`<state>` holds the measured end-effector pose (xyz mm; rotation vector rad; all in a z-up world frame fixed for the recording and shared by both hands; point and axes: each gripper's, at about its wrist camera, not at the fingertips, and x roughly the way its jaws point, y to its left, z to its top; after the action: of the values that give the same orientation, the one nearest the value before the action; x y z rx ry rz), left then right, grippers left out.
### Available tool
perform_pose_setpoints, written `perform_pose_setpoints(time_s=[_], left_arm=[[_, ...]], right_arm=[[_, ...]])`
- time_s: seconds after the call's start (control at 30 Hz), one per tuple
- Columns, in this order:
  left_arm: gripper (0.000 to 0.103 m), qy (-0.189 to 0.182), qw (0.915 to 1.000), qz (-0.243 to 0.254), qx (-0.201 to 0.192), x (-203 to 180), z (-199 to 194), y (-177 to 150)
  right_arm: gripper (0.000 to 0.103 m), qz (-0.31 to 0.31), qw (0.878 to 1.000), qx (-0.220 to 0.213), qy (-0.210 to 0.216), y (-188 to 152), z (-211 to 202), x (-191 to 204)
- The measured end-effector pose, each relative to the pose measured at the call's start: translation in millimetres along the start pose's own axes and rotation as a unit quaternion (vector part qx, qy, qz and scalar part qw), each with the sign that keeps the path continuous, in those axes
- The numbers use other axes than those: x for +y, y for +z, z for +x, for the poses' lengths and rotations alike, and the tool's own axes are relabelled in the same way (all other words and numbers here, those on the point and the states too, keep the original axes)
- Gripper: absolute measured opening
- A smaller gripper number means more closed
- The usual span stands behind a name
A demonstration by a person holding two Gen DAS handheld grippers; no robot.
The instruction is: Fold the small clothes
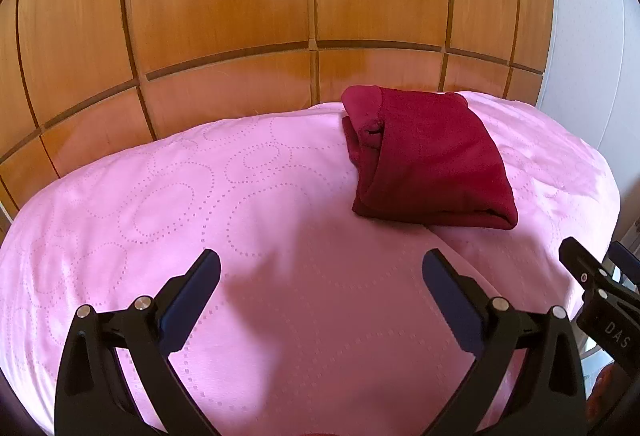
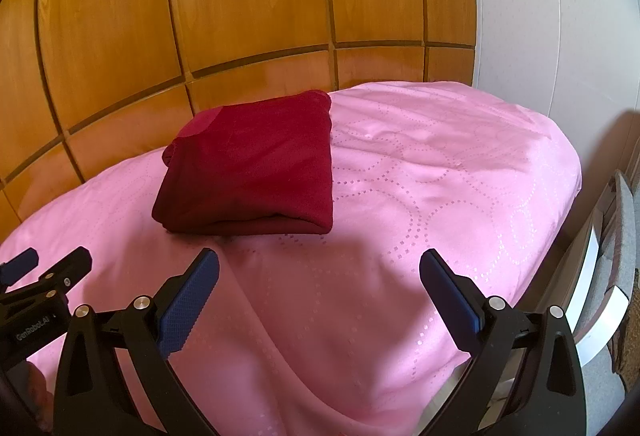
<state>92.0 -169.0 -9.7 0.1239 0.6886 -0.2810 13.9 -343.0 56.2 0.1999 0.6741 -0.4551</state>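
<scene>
Plainly, left to right across the bed:

Left tool [image 1: 320, 268]: jaws spread wide, nothing between them; it hangs over bare pink cover, well short of the garment.

Bed cover [image 1: 160, 195]: pink, with dotted ring patterns, mostly smooth; a soft ridge runs down the near side in the right wrist view.

Red garment [image 2: 256, 159]: lies on the bed toward the far edge, near the wooden panelled wall [image 2: 200, 15]. It sits as a compact, roughly square bundle, with layered edges showing along its near side and a tucked end on its left.

Right tool [image 2: 319, 268]: jaws equally wide apart, holding nothing, near the bundle's front edge but not touching it.

Progress: this piece looks finished, judging by its tidy stacked shape and both tools being clear of it.

Left to do: no other loose clothing shows on the cover, so whether more pieces wait cannot be told; at most, a light squaring of the bundle.
</scene>
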Motion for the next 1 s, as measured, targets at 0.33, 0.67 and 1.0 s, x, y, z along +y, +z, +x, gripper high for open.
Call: perform_pose_setpoints(time_s=[0.33, 0.67, 1.0], left_arm=[[0.101, 0.000, 1.0000, 0.002, 0.003, -0.7, 1.5, -1.1], [0.101, -0.001, 0.9999, 0.010, 0.004, -2.7, 1.5, -1.7], [0.101, -0.003, 0.9999, 0.016, 0.004, -3.7, 1.1, -1.4]], right_arm=[[0.099, -0.002, 1.000, 0.002, 0.000, -0.6, 1.5, 0.4], [0.099, -0.002, 1.000, 0.003, 0.000, -0.9, 3.2, -0.3], [0.099, -0.002, 1.000, 0.005, 0.001, -0.9, 3.7, -0.4]])
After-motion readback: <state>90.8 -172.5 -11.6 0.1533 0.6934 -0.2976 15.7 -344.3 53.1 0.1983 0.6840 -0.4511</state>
